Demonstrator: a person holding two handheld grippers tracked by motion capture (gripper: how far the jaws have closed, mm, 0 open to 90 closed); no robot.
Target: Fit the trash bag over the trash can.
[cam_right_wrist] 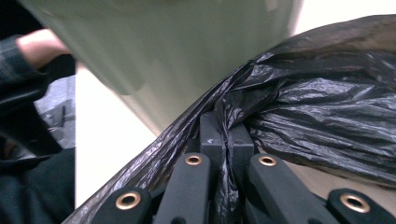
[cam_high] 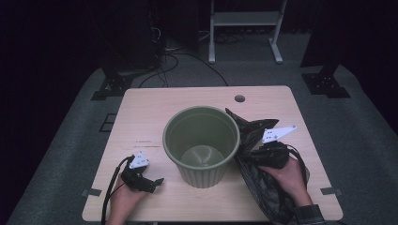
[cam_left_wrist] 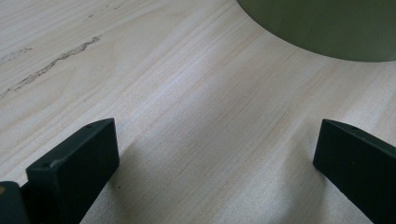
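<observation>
A green ribbed bin (cam_high: 202, 145) stands upright and empty in the middle of the wooden table (cam_high: 155, 108). A crumpled black plastic bag (cam_high: 263, 183) lies against its right side and hangs toward the front edge. My right gripper (cam_high: 248, 154) is shut on a fold of the black bag (cam_right_wrist: 308, 102), close beside the bin wall (cam_right_wrist: 168, 56); its jaws stand pressed together on the film. My left gripper (cam_high: 157, 182) rests low at the front left, its jaws wide open over bare wood (cam_left_wrist: 205, 121), with the bin's base (cam_left_wrist: 327, 28) ahead of it.
A round cable hole (cam_high: 240, 98) sits near the table's far edge. Beyond the table stand a white desk frame (cam_high: 244, 28), dark stands and loose cables on the grey floor. Bare wood lies left of the bin.
</observation>
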